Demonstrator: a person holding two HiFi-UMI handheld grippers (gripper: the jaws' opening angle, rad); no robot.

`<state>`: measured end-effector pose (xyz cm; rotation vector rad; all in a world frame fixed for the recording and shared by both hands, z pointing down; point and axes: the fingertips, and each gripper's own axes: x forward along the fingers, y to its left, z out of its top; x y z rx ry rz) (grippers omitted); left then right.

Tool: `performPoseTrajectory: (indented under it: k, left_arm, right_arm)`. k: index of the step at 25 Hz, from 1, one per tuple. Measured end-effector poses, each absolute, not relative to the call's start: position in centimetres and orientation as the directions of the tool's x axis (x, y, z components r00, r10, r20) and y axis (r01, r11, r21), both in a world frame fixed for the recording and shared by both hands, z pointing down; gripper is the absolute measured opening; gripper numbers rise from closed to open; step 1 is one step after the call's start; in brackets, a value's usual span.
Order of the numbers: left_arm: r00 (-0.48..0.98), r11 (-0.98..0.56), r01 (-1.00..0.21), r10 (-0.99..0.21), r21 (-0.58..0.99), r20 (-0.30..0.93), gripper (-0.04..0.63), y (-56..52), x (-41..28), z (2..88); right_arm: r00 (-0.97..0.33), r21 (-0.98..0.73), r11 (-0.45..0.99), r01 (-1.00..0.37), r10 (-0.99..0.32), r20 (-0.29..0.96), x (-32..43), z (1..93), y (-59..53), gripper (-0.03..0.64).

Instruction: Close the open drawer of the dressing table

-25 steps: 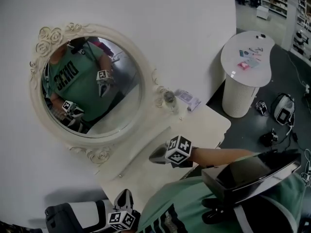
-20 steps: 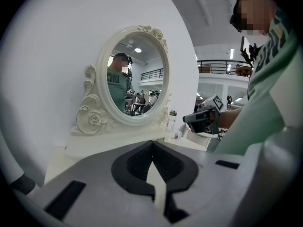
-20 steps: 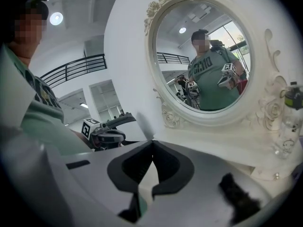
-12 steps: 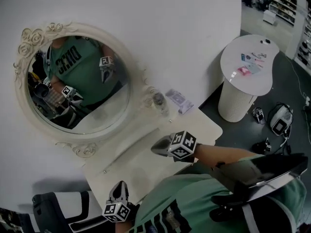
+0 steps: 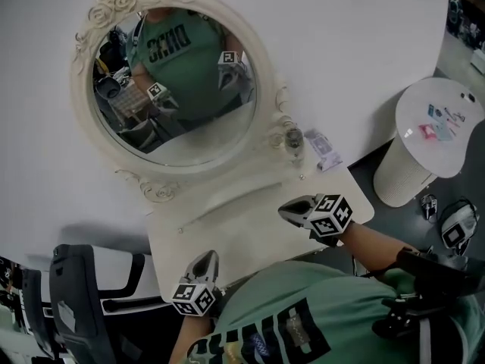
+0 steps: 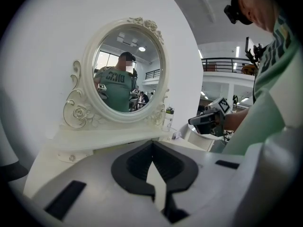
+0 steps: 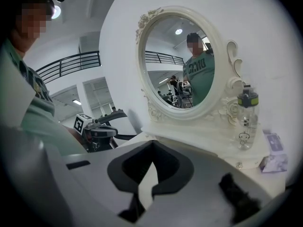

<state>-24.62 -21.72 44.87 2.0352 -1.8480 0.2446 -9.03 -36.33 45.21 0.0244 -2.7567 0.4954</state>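
Oddly, no drawer shows standing open in any view. The left gripper and the right gripper both hover over the cream top of the dressing table, close to its near edge, pointing toward the oval mirror ahead of them. Each has its jaws pressed together at the tips with nothing between them; only the pale top shows through the notch behind the pads. Ahead of both, under the mirror, runs a raised shelf whose small fronts with knobs look flush. A drawer under the table's near edge would lie below and behind the grippers, and there the person's green shirt covers everything.

So the scene fits two stages: a drawer pulled out beneath the grippers and due a push toward the mirror, or one already home with the grippers left above the top. I judge the step in hand can't be settled, and what the next move calls for hangs on that hidden drawer front, so I name none.

Against a second ago, both grippers stand further in over the top, nearer the shelf. The right one is now close to the clear bottle and the small packet ahead and to its right. The head camera has swung too: the mirror sat low at the left then and now fills the upper middle, while the round side table has slid to the right edge
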Motion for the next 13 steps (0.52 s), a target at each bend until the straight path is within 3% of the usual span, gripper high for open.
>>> performPoseTrajectory:
  k: [13]
  left_arm:
    - [0.127,-0.069,-0.984,-0.916,0.163,0.380,0.011,-20.4,-25.4,44.8]
  right_arm:
    - [-0.940,-0.328,0.943,-0.056,0.060,0.334,-9.8,44.7,-34.7,0.011]
